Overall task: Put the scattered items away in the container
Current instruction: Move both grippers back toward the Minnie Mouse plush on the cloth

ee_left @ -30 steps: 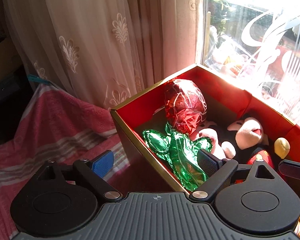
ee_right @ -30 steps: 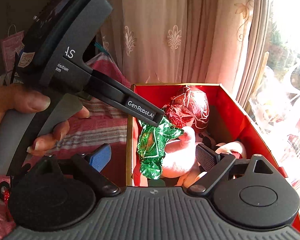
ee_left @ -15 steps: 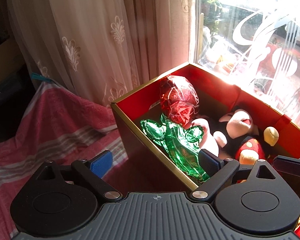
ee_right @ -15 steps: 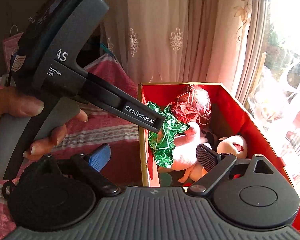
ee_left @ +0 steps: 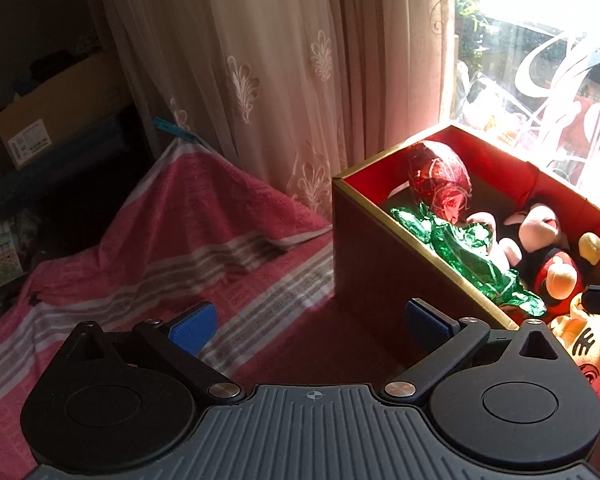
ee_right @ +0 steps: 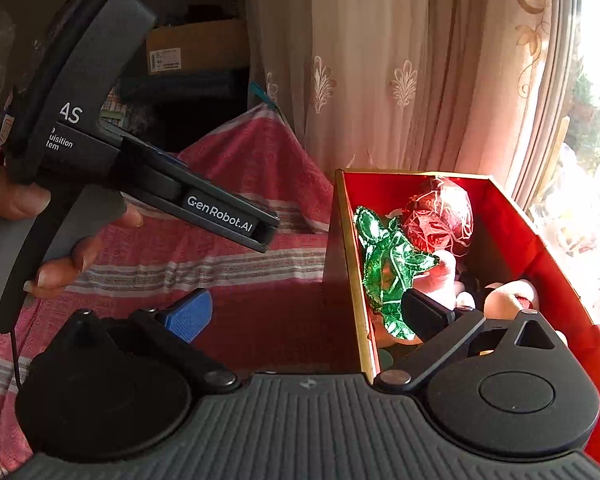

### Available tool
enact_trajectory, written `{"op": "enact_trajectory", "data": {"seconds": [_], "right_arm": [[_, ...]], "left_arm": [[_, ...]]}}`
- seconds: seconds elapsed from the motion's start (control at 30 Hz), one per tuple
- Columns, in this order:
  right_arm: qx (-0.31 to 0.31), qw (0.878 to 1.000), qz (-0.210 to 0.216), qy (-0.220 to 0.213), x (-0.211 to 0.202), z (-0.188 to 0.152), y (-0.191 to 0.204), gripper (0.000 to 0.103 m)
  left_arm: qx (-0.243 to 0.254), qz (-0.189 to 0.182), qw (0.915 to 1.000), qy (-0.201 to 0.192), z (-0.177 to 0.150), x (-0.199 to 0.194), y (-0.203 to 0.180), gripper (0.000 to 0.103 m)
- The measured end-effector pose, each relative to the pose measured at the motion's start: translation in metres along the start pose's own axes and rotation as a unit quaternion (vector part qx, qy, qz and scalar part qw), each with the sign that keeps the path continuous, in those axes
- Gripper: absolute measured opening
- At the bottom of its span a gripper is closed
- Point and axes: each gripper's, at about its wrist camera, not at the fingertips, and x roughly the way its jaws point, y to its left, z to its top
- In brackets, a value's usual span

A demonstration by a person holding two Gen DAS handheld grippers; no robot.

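A red box with a gold rim [ee_left: 412, 236] [ee_right: 350, 264] stands on a pink striped cloth by the window. In it lie a red foil balloon [ee_left: 438, 180] [ee_right: 440, 216], a green foil piece [ee_left: 472, 256] [ee_right: 388, 264], a Mickey plush [ee_left: 548, 248] and a yellow plush [ee_left: 588, 348]. My left gripper [ee_left: 310, 320] is open and empty, left of the box over the cloth. My right gripper [ee_right: 308, 312] is open and empty, straddling the box's near wall. The left gripper's body [ee_right: 140, 184] shows in the right wrist view.
The pink striped cloth [ee_left: 188, 240] covers the surface left of the box. A lace curtain [ee_left: 284, 60] and window [ee_left: 548, 60] stand behind. A cardboard box [ee_left: 56, 112] sits in the dark back left.
Both grippers have drawn back to the left, away from the box. The left gripper no longer hangs over the green foil, which lies loose in the box.
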Motion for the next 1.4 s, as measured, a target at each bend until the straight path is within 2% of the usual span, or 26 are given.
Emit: {"op": "enact_trajectory", "data": {"seconds": [0.13,0.3,0.5,0.67,0.8,0.9,1.0,1.17,1.27,1.37,1.4], "right_arm": [[-0.017,0.999,0.037,0.028,0.020,-0.003,0.027,0.101],[-0.047,0.993,0.073,0.079,0.048,-0.020,0.057,0.101],[-0.045,0.985,0.097,0.132,0.076,-0.043,0.077,0.101],[-0.055,0.980,0.101,0.161,0.093,-0.062,0.093,0.101],[-0.060,0.975,0.108,0.184,0.103,-0.076,0.108,0.101],[-0.063,0.973,0.111,0.194,0.110,-0.080,0.121,0.101],[-0.069,0.972,0.111,0.197,0.115,-0.082,0.134,0.101],[-0.080,0.970,0.103,0.204,0.121,-0.089,0.156,0.101],[-0.079,0.970,0.094,0.212,0.127,-0.095,0.164,0.101],[-0.077,0.969,0.087,0.217,0.130,-0.099,0.169,0.101],[-0.077,0.969,0.083,0.217,0.130,-0.100,0.171,0.101]], "left_arm": [[-0.019,0.039,0.9986,0.028,-0.035,0.000,0.047,0.103],[-0.031,0.066,0.9947,0.073,-0.085,0.000,0.088,0.103],[-0.059,0.082,0.9874,0.122,-0.147,0.002,0.126,0.103],[-0.068,0.086,0.9813,0.158,-0.198,0.002,0.143,0.102],[-0.096,0.111,0.9694,0.197,-0.240,0.010,0.170,0.098],[-0.139,0.117,0.9586,0.219,-0.263,0.019,0.194,0.090],[-0.158,0.137,0.9505,0.230,-0.278,0.027,0.208,0.084],[-0.148,0.167,0.9467,0.233,-0.290,0.039,0.222,0.083],[-0.135,0.152,0.9495,0.239,-0.291,0.055,0.222,0.083],[-0.126,0.108,0.9572,0.237,-0.290,0.065,0.213,0.083],[-0.130,0.083,0.9602,0.233,-0.290,0.065,0.210,0.083]]}}
